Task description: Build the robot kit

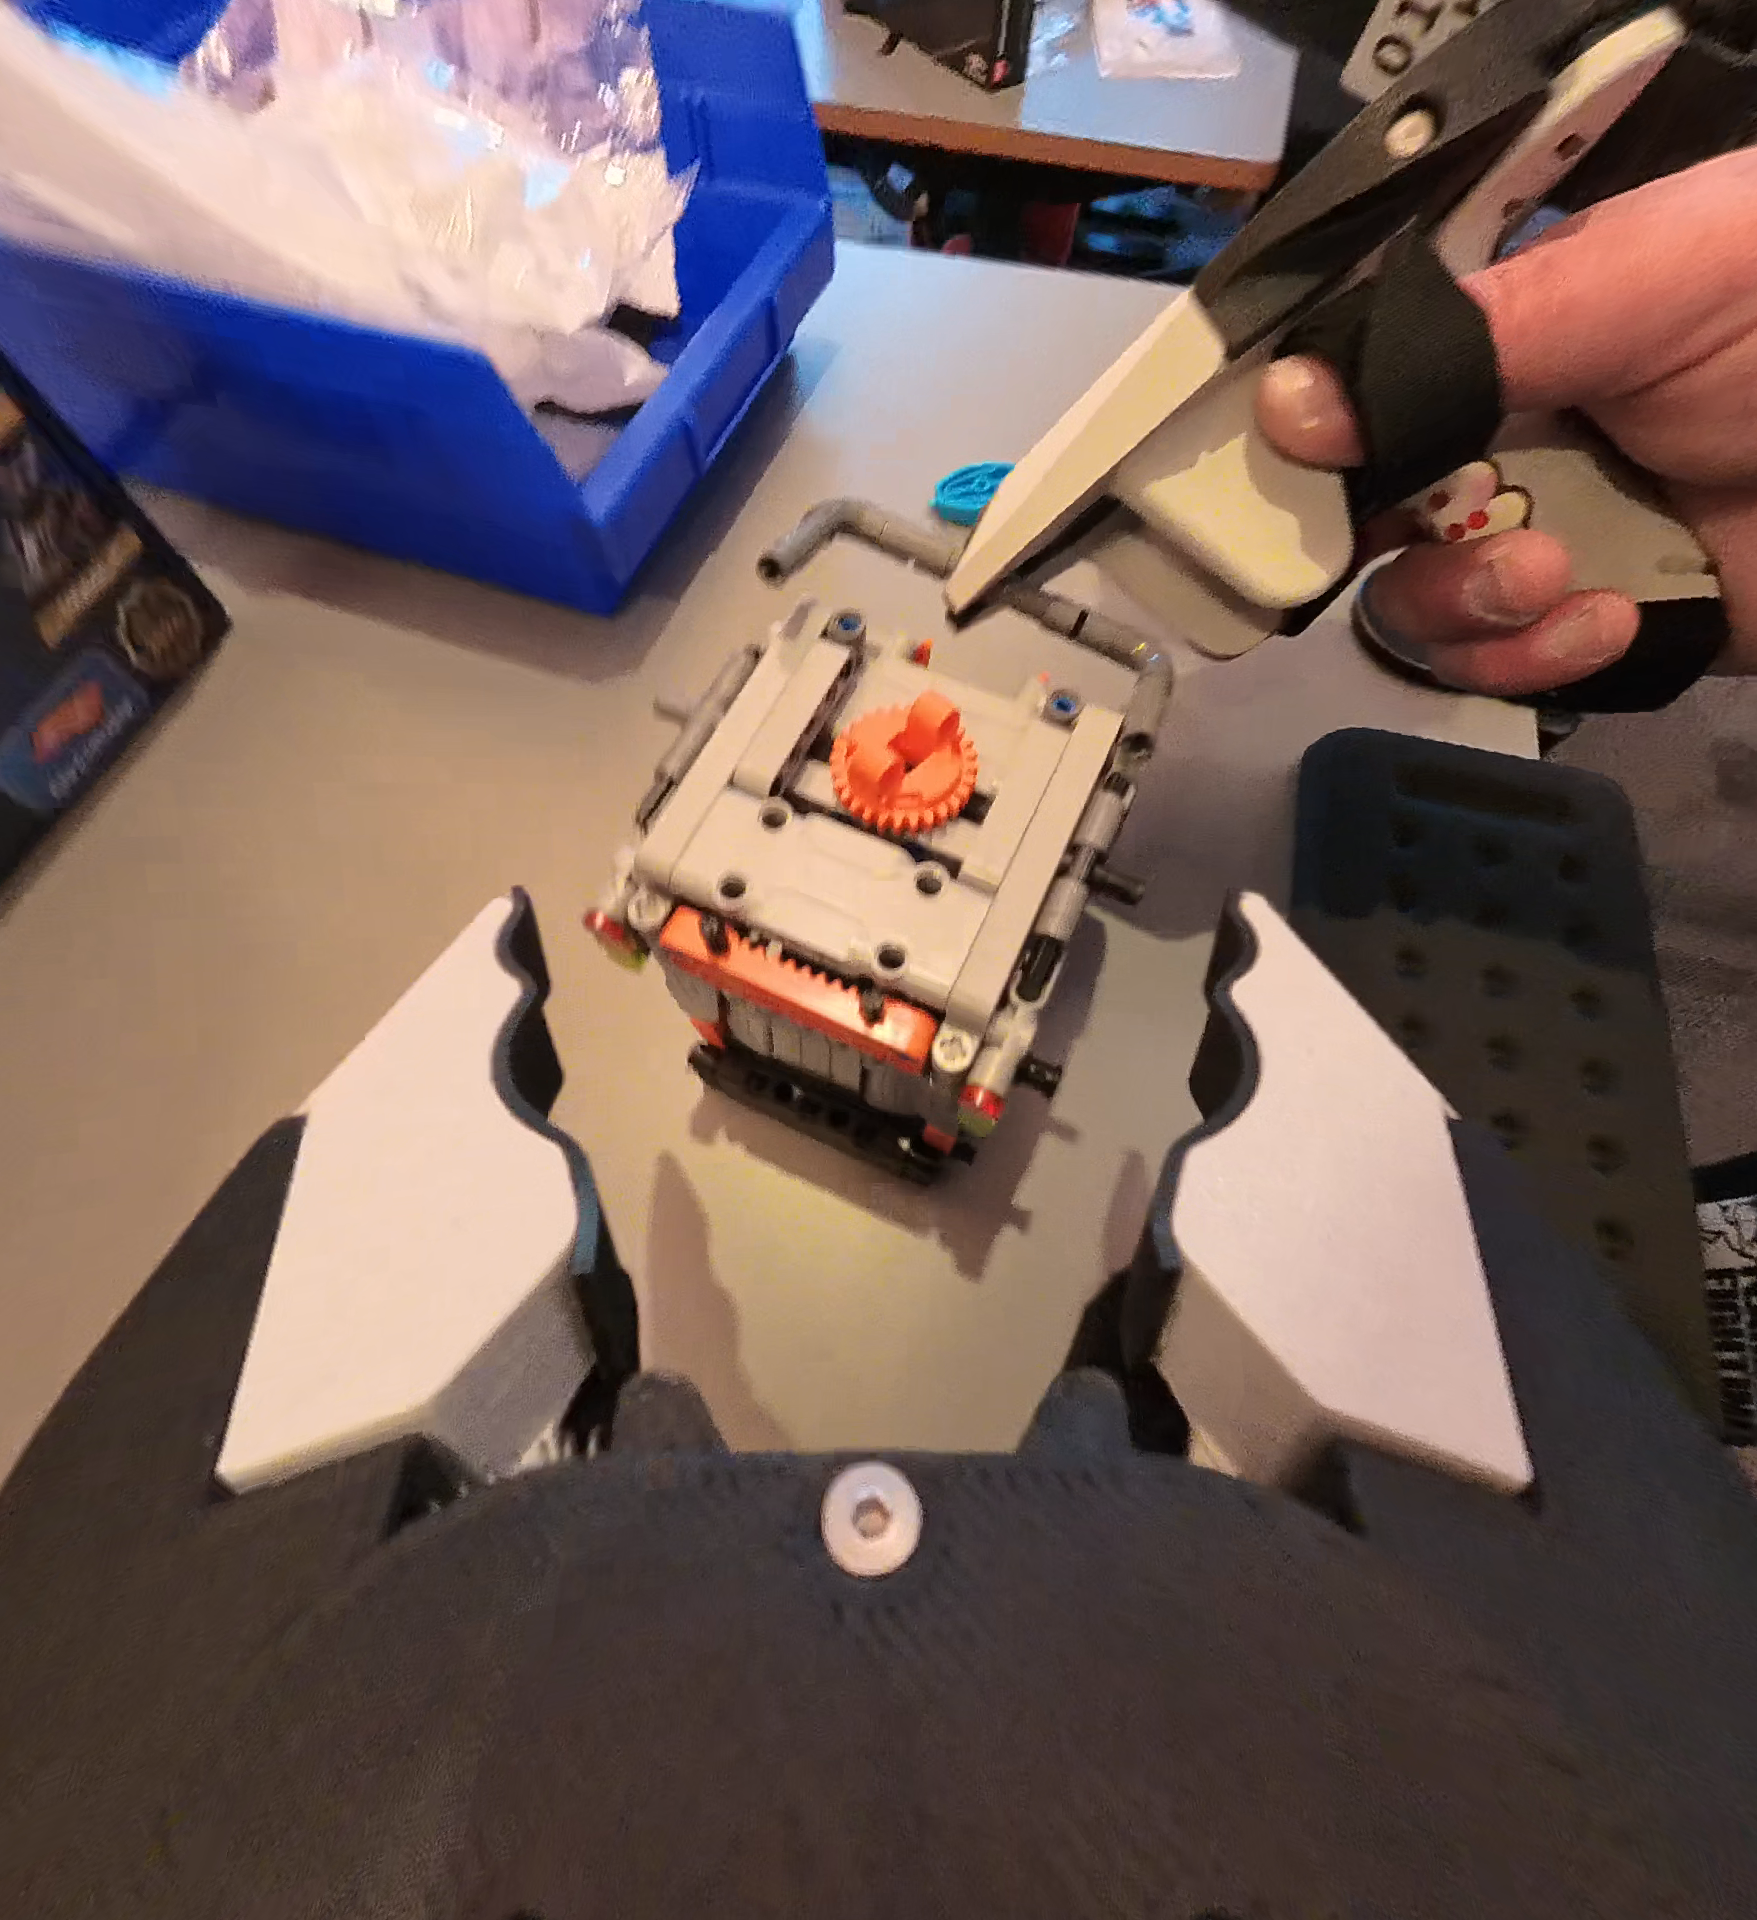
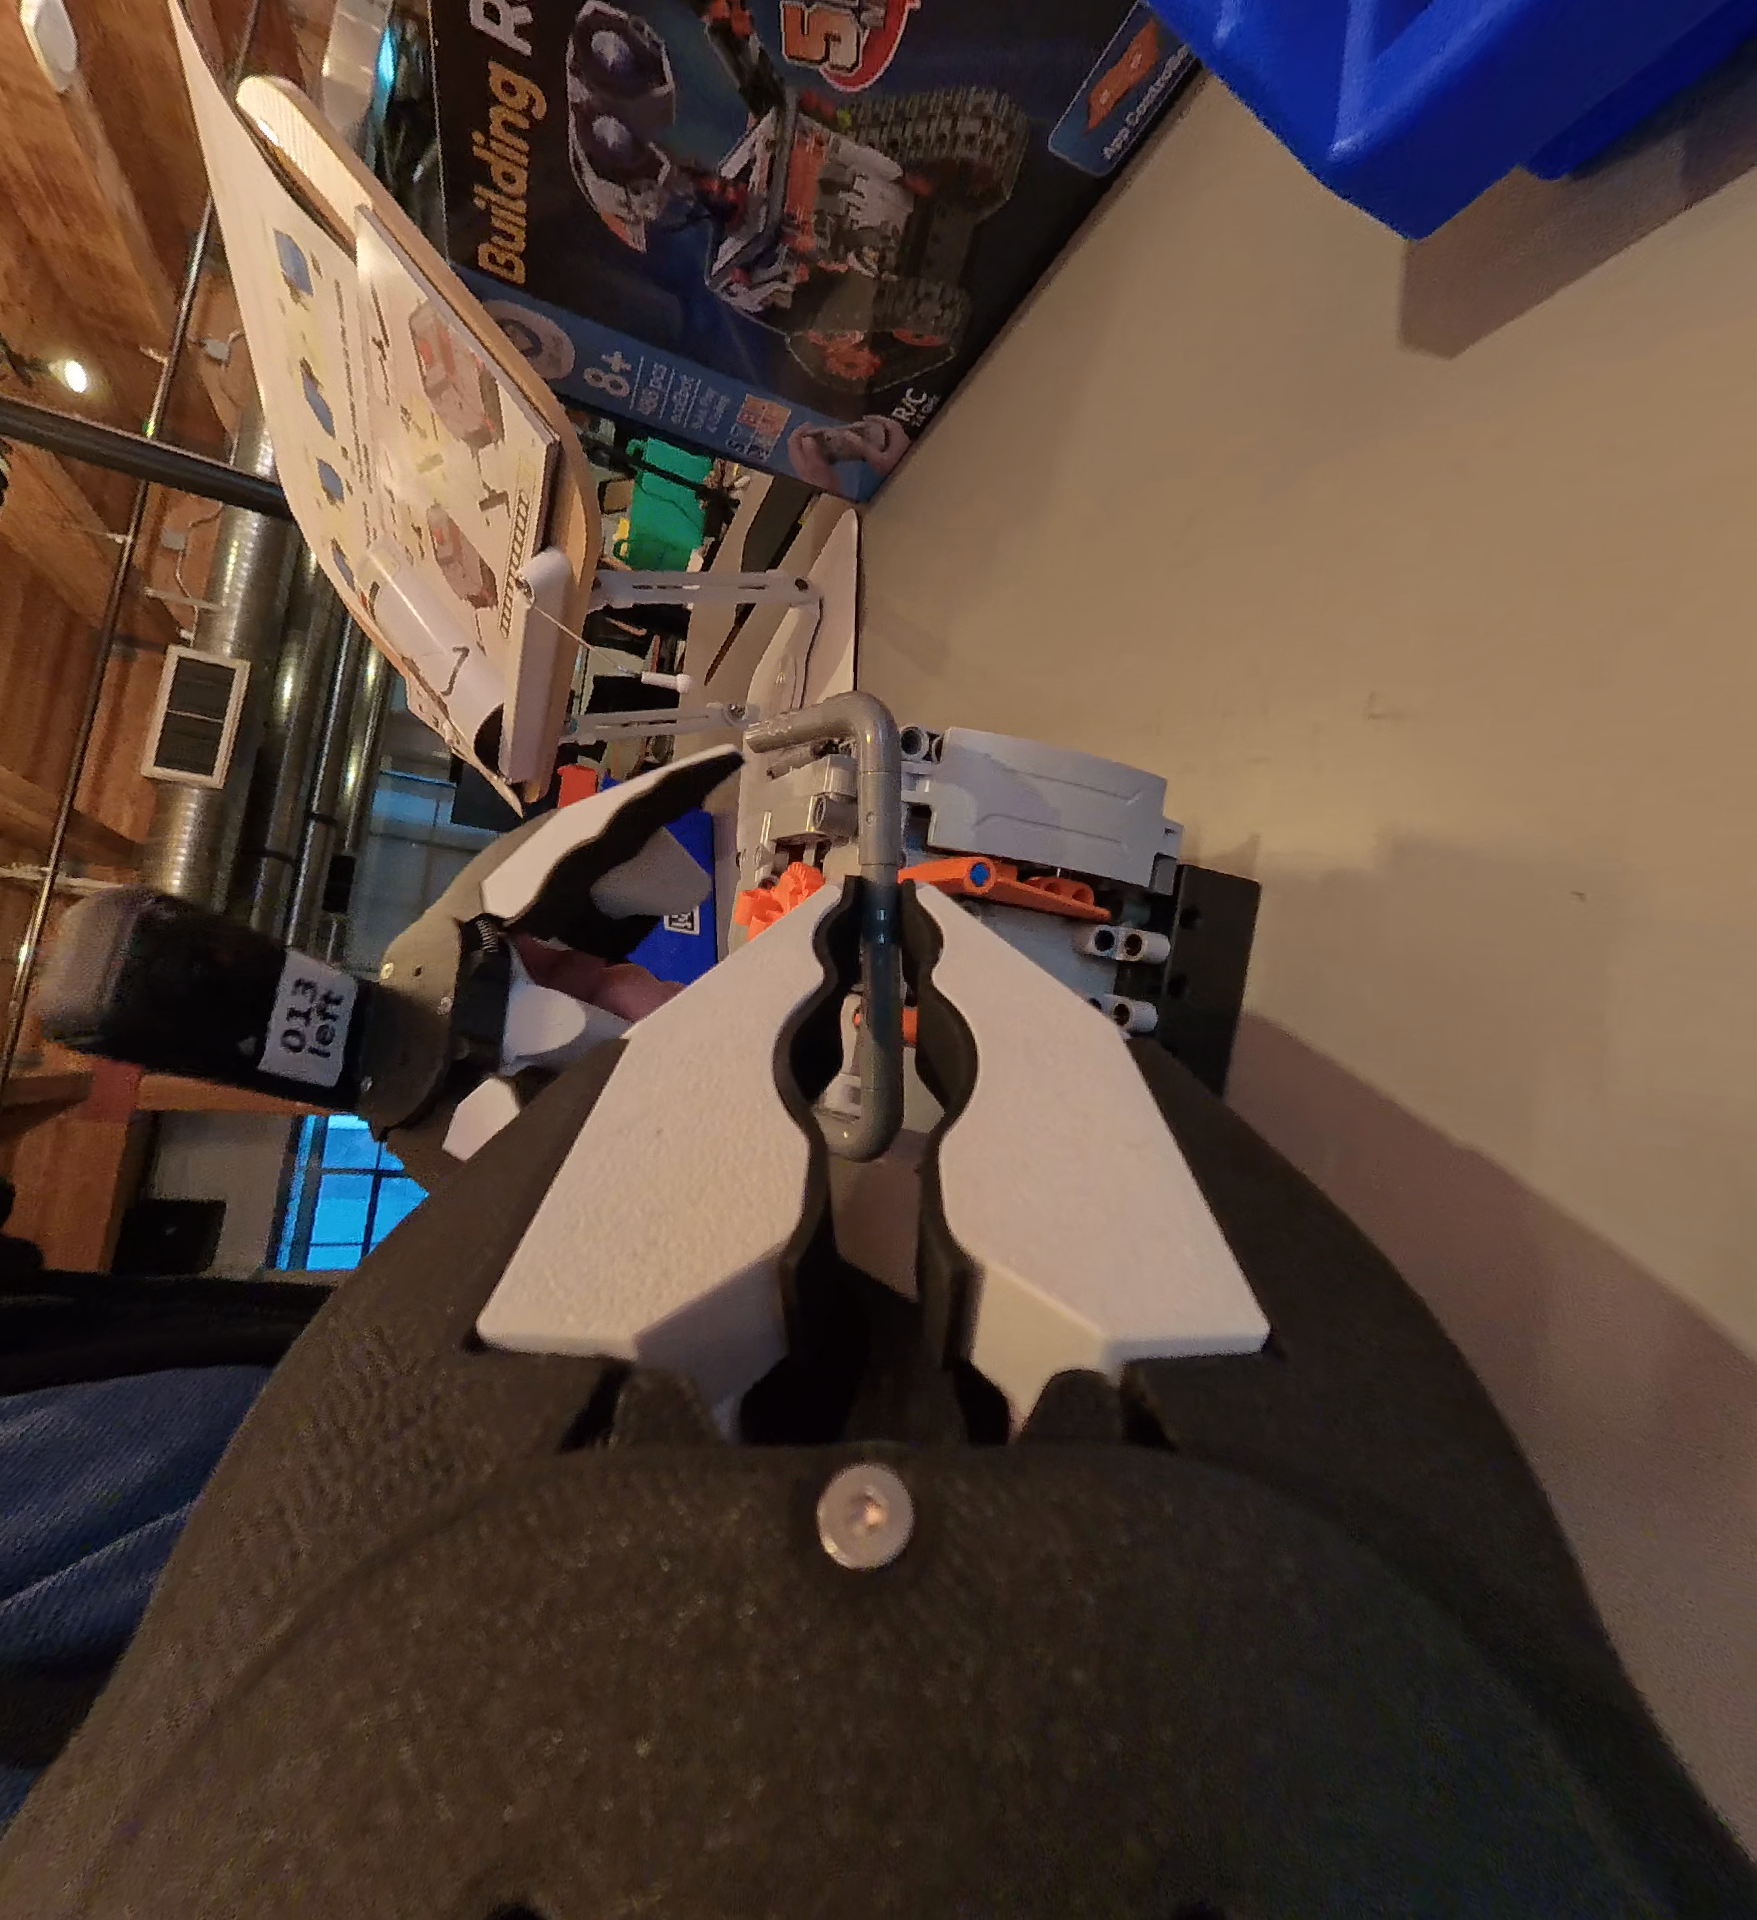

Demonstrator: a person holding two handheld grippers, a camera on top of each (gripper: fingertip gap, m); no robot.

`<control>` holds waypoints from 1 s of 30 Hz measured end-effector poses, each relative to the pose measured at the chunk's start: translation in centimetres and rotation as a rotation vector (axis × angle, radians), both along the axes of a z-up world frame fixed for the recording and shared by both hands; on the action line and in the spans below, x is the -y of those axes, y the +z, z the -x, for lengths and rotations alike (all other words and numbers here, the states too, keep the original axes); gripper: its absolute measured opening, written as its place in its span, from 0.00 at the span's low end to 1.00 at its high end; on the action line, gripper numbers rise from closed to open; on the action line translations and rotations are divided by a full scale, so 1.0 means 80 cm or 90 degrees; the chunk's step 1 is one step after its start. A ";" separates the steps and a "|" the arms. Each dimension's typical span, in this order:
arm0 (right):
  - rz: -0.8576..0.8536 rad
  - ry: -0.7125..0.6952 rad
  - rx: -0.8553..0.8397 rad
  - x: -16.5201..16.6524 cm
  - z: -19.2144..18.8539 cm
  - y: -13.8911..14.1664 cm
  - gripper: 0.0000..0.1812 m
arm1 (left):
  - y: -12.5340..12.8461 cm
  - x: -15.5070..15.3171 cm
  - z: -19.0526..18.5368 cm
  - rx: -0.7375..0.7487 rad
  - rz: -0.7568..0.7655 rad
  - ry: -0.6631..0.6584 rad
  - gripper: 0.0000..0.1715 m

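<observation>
The right gripper (image 2: 879, 914) pinches the bent grey bar (image 2: 879, 831) on the block model (image 1: 853, 873) on the table (image 1: 230, 935), the left gripper (image 1: 874, 956) is spread wide, and a hard tug could snap pieces off.

Blue bin (image 1: 500, 416) contents blurred; game box (image 1: 22, 644) cut off at left edge.

You've got a blue bin (image 1: 500, 447) w/ plastic bags, kit box (image 2: 770, 239) at table edge, instruction booklet (image 2: 406, 436) on stand.
</observation>
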State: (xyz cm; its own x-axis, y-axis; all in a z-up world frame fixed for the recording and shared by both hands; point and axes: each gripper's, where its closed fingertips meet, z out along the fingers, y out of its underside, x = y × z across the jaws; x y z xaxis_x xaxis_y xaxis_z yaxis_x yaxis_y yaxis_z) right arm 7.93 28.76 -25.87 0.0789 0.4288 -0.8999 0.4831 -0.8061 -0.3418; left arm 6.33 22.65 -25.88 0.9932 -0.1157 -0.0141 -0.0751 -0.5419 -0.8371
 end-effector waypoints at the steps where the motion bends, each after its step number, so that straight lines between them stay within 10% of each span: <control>1: -0.003 -0.006 0.002 -0.001 0.000 -0.001 0.02 | 0.006 -0.004 -0.004 -0.014 -0.009 -0.021 0.72; 10: -0.020 -0.033 0.009 -0.004 0.001 -0.004 0.02 | 0.005 -0.050 -0.031 -0.115 0.056 -0.163 0.74; 30: -0.021 -0.022 -0.028 0.001 -0.005 0.013 0.02 | -0.016 -0.065 -0.034 -0.140 0.109 -0.186 0.55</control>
State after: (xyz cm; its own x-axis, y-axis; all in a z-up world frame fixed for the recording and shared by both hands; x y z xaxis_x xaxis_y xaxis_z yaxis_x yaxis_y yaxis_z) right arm 8.33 28.70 -24.84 0.0542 0.4559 -0.8884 0.4393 -0.8098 -0.3888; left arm 9.05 27.81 -27.18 0.8937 -0.4115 -0.1789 -0.4138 -0.6016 -0.6832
